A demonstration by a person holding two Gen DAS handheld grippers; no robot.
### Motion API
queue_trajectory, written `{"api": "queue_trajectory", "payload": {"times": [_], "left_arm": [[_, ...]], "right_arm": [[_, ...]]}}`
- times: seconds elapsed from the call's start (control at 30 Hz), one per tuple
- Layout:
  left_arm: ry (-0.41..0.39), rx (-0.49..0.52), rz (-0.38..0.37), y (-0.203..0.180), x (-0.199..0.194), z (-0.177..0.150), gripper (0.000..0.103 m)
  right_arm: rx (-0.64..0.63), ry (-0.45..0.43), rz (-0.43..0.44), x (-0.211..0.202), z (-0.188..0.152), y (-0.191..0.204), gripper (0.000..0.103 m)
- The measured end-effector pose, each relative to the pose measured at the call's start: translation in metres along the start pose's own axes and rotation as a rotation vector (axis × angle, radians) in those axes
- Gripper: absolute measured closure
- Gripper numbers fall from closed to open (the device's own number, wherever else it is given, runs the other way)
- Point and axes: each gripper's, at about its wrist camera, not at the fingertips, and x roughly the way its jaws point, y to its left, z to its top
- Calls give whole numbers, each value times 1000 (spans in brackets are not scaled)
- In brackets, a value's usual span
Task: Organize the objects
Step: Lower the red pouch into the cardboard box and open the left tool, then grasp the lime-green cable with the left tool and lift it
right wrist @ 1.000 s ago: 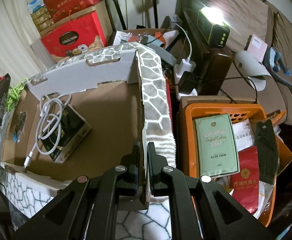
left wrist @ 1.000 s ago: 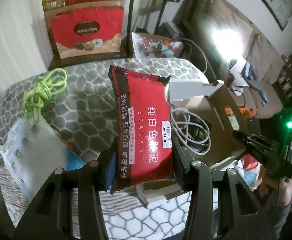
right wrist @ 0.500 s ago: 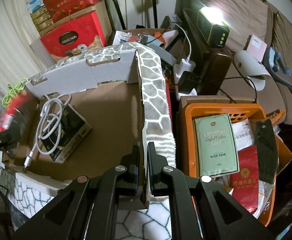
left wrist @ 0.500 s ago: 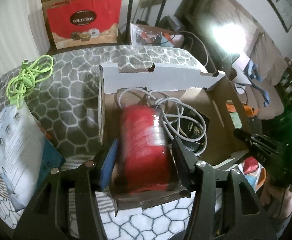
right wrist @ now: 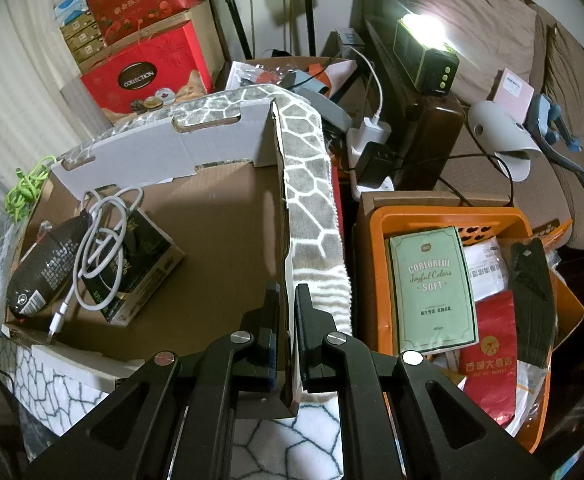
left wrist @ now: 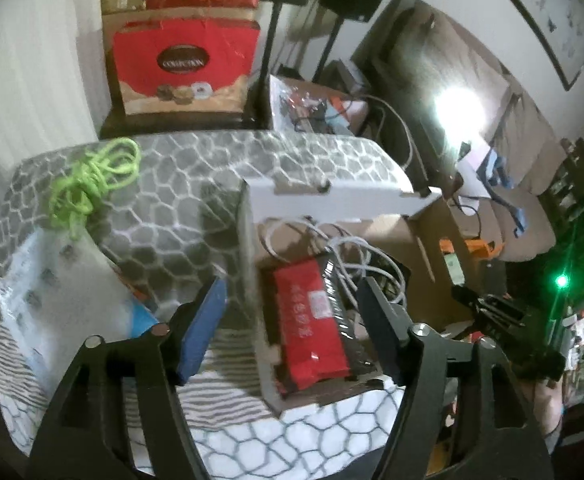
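Note:
A red sealant packet (left wrist: 312, 320) lies inside the cardboard box (left wrist: 332, 200) at its left end, beside a white cable (left wrist: 352, 256). My left gripper (left wrist: 292, 320) is open above the packet, not touching it. In the right wrist view the packet shows its dark back (right wrist: 43, 264) next to the white cable (right wrist: 99, 240) and a dark box (right wrist: 139, 264). My right gripper (right wrist: 287, 308) is shut on the right wall (right wrist: 281, 240) of the cardboard box (right wrist: 211, 240).
A green cord (left wrist: 91, 176) and a white-blue packet (left wrist: 51, 292) lie on the patterned cloth (left wrist: 171, 200) left of the box. An orange basket (right wrist: 452, 220) full of packets stands to the right. Red gift boxes (left wrist: 183, 64) are stacked behind.
My left gripper lowered the red packet into the box, opened and let it go. The packet now lies flat in the box. The right gripper has not moved.

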Motion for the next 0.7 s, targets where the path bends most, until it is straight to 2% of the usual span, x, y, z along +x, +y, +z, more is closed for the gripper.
{"api": "queue_trajectory", "payload": {"times": [0.47,0.6,0.7], "left_arm": [[-24,-111,187,99,-11,38,28],[-23,-111,236,119,-4,50,25],[-17,-104,243,133,3,58,25]], "right_arm": [[0,1,0,-1,-2,0,96],[-4,0,-4,-1,-2,0,96],[-4,1,-5,-2,-3,0,96]]}}
